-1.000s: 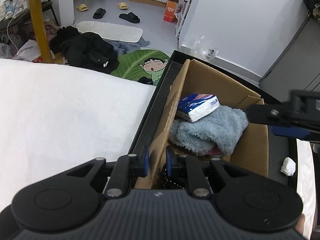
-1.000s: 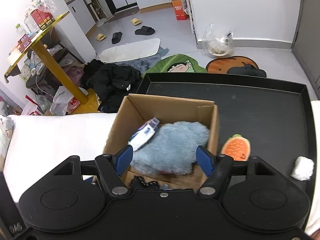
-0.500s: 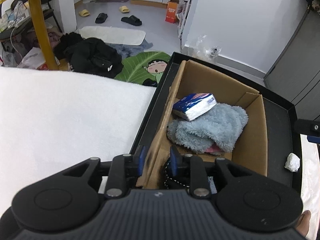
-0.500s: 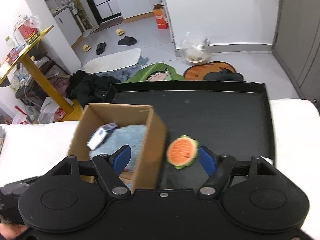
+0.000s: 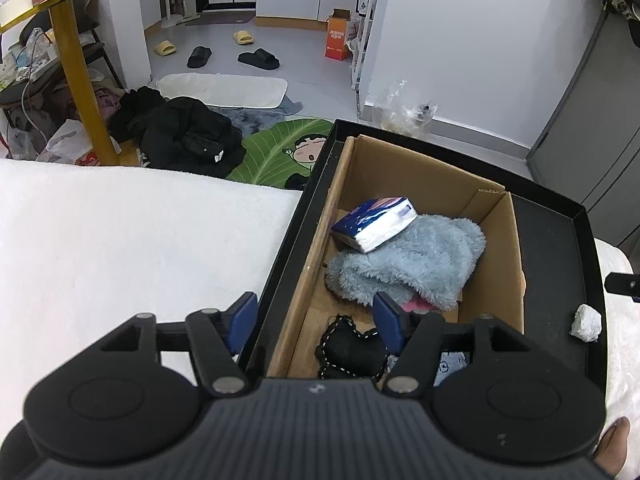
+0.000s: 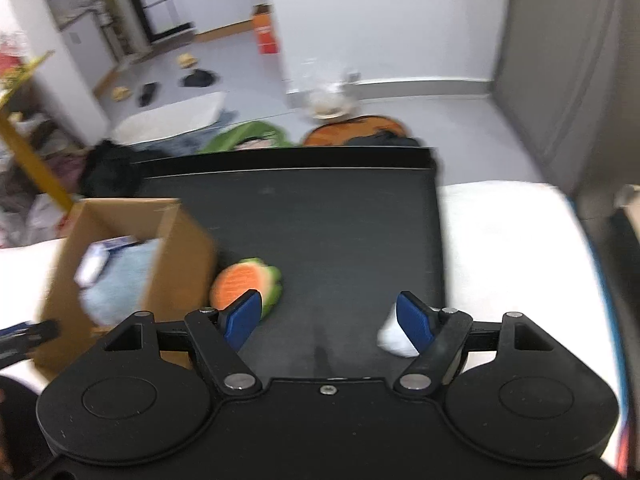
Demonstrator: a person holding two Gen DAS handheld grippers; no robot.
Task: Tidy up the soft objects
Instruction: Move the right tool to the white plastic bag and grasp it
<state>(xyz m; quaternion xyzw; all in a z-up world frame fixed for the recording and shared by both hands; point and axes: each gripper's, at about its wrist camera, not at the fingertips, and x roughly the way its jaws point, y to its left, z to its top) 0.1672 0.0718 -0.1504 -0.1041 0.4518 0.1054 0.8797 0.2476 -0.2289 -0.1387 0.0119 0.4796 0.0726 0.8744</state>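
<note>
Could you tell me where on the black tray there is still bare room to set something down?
The black tray is bare between the cardboard box and its right rim, behind the orange plush and white wad. The box itself is crowded with soft things.

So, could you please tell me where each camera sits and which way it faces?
Left wrist: on the left gripper, looking down into the cardboard box; a fingertip shows bottom right.
Right wrist: on the right gripper, facing the black tray, orange plush and white wad; blurred.
Shared: box, tray, wad, blue fleece.
</note>
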